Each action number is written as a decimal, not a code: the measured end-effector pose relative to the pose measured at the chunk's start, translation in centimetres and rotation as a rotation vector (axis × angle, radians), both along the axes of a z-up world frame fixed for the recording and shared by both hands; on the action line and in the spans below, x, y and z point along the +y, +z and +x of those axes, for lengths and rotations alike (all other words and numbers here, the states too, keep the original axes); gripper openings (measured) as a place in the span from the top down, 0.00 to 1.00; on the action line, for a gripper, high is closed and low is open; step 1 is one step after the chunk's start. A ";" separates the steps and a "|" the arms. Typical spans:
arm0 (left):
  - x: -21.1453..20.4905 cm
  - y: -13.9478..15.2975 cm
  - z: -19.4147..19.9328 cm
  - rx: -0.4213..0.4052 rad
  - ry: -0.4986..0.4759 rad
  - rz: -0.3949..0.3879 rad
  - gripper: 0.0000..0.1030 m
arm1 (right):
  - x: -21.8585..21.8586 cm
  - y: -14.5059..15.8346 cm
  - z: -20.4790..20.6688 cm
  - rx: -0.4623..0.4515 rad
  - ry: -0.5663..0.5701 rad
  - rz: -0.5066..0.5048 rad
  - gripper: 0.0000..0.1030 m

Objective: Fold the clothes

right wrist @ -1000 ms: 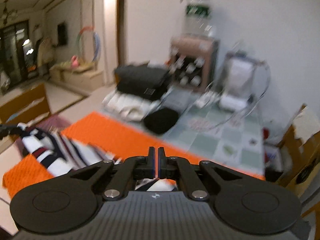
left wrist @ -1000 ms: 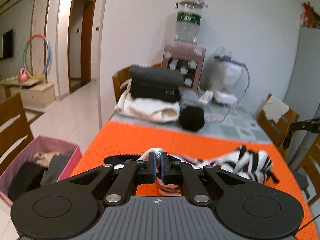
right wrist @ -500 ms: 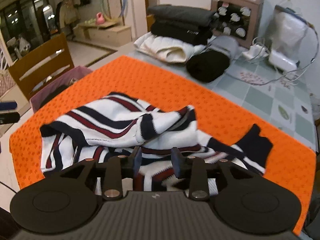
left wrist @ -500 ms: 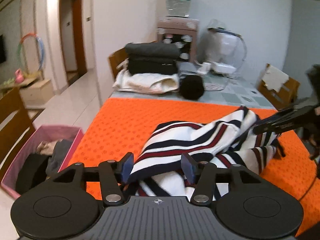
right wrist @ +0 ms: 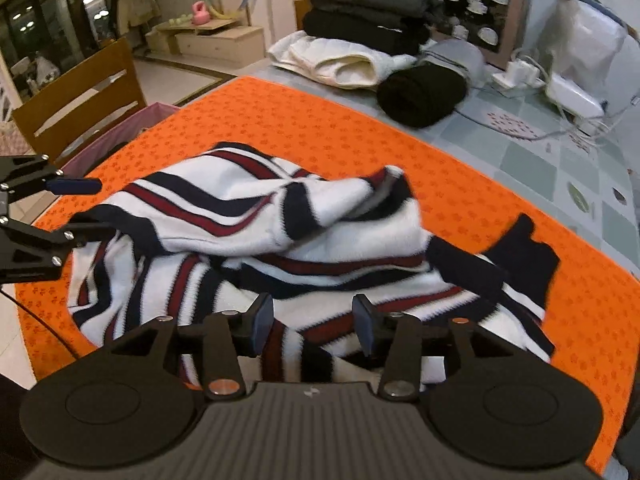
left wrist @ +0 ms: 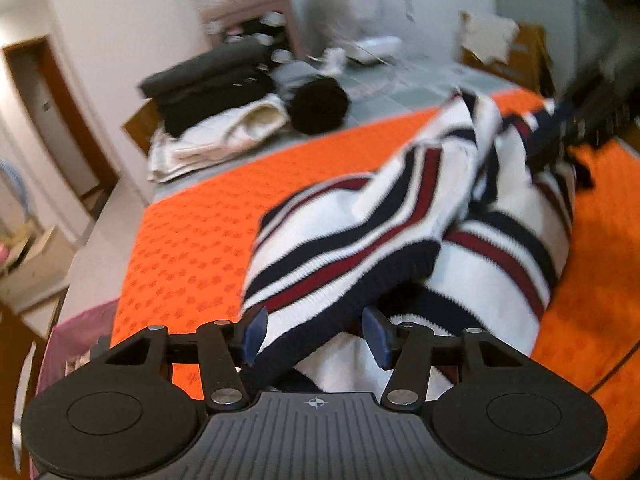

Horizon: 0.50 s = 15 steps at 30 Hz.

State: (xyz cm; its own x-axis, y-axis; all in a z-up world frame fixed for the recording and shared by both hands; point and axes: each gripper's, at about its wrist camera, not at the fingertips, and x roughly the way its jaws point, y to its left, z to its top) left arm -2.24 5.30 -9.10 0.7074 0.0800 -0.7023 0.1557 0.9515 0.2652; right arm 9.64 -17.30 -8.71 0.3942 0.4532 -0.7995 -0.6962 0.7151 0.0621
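The left gripper (left wrist: 316, 334) is held with its blue-padded jaws parted about halfway, and a dark navy hem of the striped knit sweater (left wrist: 404, 236) lies loosely between them, slanting past the left pad, which it may brush; no pinch is seen. The right gripper (right wrist: 313, 324) is likewise half open, its jaws having just been widening, with sweater cloth beneath and between the pads but not pressed. The step in hand is judged to be the release of the garment so that it can be spread flat. It is done well if both tools are drawn clear without snagging the knit, and fresh holds are then taken at two outer corners or at the shoulders. The white sweater with navy and dark red stripes is seen crumpled in a heap on the orange patterned mat (right wrist: 312, 120) covering the near part of the table. One sleeve with a navy cuff (right wrist: 524, 252) is flung out toward the mat's right edge.
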 end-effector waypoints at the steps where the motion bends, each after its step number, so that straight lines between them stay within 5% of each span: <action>1: -0.1 -0.4 0.3 0.008 -0.015 0.010 0.46 | -0.4 0.1 0.1 -0.002 -0.016 0.001 0.52; 7: -0.5 -1.8 2.0 0.011 -0.058 0.047 0.48 | -3.5 0.6 2.0 -0.017 -0.170 0.022 0.43; 11: 0.3 -1.0 3.4 -0.012 -0.028 -0.009 0.81 | -5.0 0.2 4.3 -0.017 -0.245 0.017 0.37; 15: 1.0 0.3 4.4 -0.071 0.022 -0.039 0.92 | -6.3 -1.1 7.8 0.042 -0.350 0.045 0.37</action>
State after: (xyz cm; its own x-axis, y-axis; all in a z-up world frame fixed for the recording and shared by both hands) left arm 2.13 6.32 -8.76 0.7540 0.0699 -0.6531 0.1165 0.9643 0.2377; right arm 17.49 -23.63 -9.85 0.4994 0.3317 -0.8004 -0.4059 0.9057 0.1222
